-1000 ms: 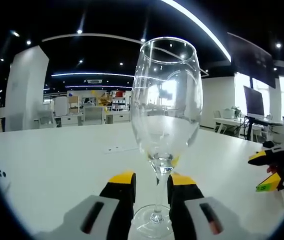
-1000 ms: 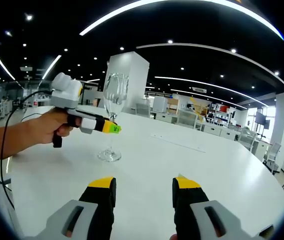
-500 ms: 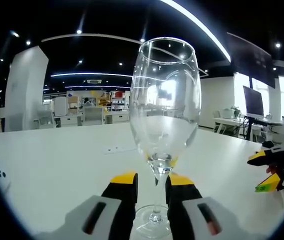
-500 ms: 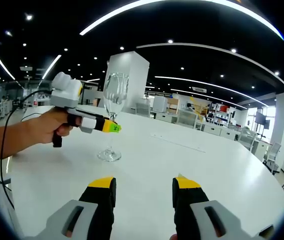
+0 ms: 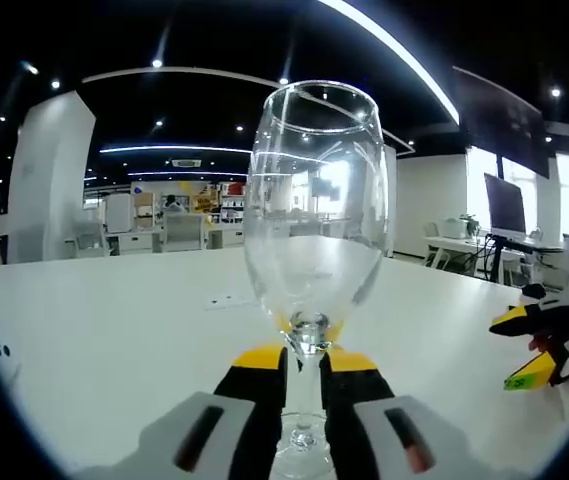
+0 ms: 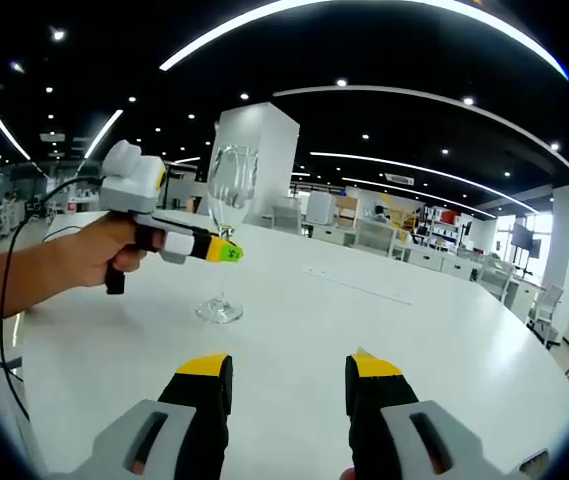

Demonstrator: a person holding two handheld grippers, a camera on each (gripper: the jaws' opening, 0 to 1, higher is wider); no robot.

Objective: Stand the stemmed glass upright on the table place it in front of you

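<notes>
A large open office with a dark ceiling, light strips and rows of desks stretches behind a broad white bench point(image 6: 384, 330). A white pillar point(image 6: 264, 160) rises at the far side, and a dark monitor point(image 5: 509, 205) stands on a desk to the right in the left gripper view. The stemmed glass point(image 5: 311, 230) stands upright on the bench, its foot flat on the white surface and its clear bowl empty. In the left gripper view the left tongs point(image 5: 303, 365) have their two yellow-tipped jaws closed in on the stem just below the bowl, one on each side of it, gripping the glass. In the right gripper view the same glass point(image 6: 226, 225) stands to the left and further out, with the left tongs point(image 6: 226, 253) reaching in from the left at stem height, held by a person's hand point(image 6: 94, 255) with a black cable trailing beside the forearm. The right tongs point(image 6: 289, 375) hover low over the bare bench, near side of the glass and well apart from it, their jaws spread wide with nothing between them. They also appear at the right edge of the left gripper view point(image 5: 529, 345).
</notes>
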